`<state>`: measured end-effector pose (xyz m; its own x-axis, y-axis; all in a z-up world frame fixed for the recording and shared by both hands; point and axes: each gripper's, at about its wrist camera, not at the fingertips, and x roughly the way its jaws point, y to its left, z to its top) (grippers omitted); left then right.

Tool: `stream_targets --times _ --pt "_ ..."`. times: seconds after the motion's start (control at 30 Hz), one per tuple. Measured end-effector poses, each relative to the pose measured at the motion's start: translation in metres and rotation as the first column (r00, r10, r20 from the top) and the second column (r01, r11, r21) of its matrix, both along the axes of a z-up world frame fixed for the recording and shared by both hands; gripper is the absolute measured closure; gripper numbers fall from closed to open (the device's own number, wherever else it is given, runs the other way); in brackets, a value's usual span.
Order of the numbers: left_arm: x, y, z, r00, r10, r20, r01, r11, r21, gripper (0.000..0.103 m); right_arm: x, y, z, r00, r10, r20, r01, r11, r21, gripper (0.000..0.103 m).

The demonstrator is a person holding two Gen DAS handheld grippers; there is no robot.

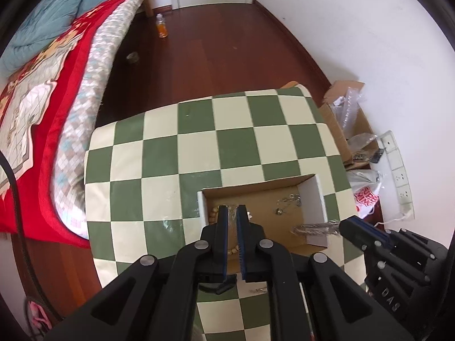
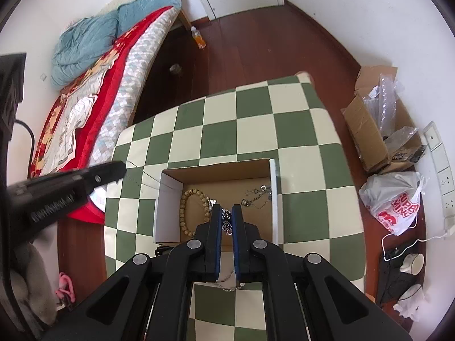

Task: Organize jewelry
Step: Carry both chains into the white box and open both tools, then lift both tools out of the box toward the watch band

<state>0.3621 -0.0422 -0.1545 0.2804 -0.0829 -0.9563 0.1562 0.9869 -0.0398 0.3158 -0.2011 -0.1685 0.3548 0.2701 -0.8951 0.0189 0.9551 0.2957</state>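
Observation:
An open cardboard box (image 2: pixel 167 190) sits on the green-and-cream checkered table (image 2: pixel 256 119). Inside lie a wooden bead bracelet (image 2: pixel 184 213) at the left and a thin silver necklace (image 2: pixel 257 196) at the right. My right gripper (image 2: pixel 226 210) is shut on a chunky silver chain (image 2: pixel 226 221) and holds it over the box; in the left wrist view this gripper (image 1: pixel 345 226) holds the chain (image 1: pixel 312 227) above the box's right wall (image 1: pixel 320 199). My left gripper (image 1: pixel 231 209) is shut on a thin clear string over the box's left part. Another silver chain (image 2: pixel 227 284) lies on the table below the right gripper.
A bed with a red blanket (image 1: pixel 42 99) stands left of the table. Cardboard boxes with plastic wrap (image 2: pixel 375 130), a printed plastic bag (image 2: pixel 398 201) and a power strip (image 2: pixel 443 176) lie on the wooden floor at the right. An orange bottle (image 1: pixel 162 27) stands on the floor beyond.

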Motion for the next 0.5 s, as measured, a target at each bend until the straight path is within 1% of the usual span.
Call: stream_targets --times 0.07,0.13,0.17,0.2,0.23,0.27,0.3,0.33,0.4,0.47,0.5 --pt "0.002 0.004 0.000 1.000 0.023 0.013 -0.024 0.999 0.025 0.077 0.007 0.001 -0.003 1.000 -0.006 -0.020 0.005 1.000 -0.014 0.096" --pt "0.003 0.009 0.002 0.998 0.048 0.029 -0.049 0.998 0.044 0.014 0.013 -0.001 -0.007 0.999 -0.009 -0.050 0.008 1.000 -0.020 0.092" --pt "0.003 0.012 0.004 0.997 0.058 0.049 -0.061 0.997 0.053 0.009 0.014 -0.001 -0.008 0.998 -0.010 -0.064 0.008 1.000 -0.029 0.076" --pt "0.003 0.013 0.005 0.996 0.062 0.061 -0.065 0.996 0.059 0.009 0.016 -0.002 -0.011 0.997 -0.016 -0.081 0.013 0.999 -0.041 0.054" --pt "0.003 0.014 0.006 0.996 0.064 0.069 -0.069 0.995 0.072 0.009 0.016 -0.002 -0.012 0.996 -0.014 -0.091 0.009 0.999 -0.052 0.044" --pt "0.002 0.016 0.006 0.995 0.067 0.074 -0.074 0.993 0.090 0.005 0.017 -0.002 -0.014 0.995 -0.014 -0.102 0.006 0.997 -0.071 0.030" --pt "0.002 0.017 0.004 0.994 0.070 0.082 -0.079 0.990 0.114 0.002 0.017 -0.003 -0.015 0.994 -0.016 -0.112 0.006 0.996 -0.091 0.021" --pt "0.001 0.019 0.003 0.993 0.072 0.089 -0.084 0.988 0.132 0.000 0.016 -0.003 -0.017 0.993 -0.016 -0.119 0.002 0.993 -0.121 0.018" --pt "-0.003 0.024 -0.004 0.990 0.100 0.101 -0.116 0.978 0.173 0.000 0.014 -0.001 -0.021 0.991 -0.014 -0.134 -0.010 0.984 -0.179 0.002" --pt "-0.009 0.032 -0.011 0.984 0.132 0.119 -0.154 0.969 0.192 0.000 0.011 0.002 -0.027 0.988 -0.016 -0.151 -0.020 0.972 -0.235 0.001" --pt "-0.012 0.034 -0.014 0.983 0.138 0.124 -0.161 0.967 0.197 0.000 0.009 0.002 -0.030 0.988 -0.018 -0.156 -0.021 0.969 -0.247 0.001"
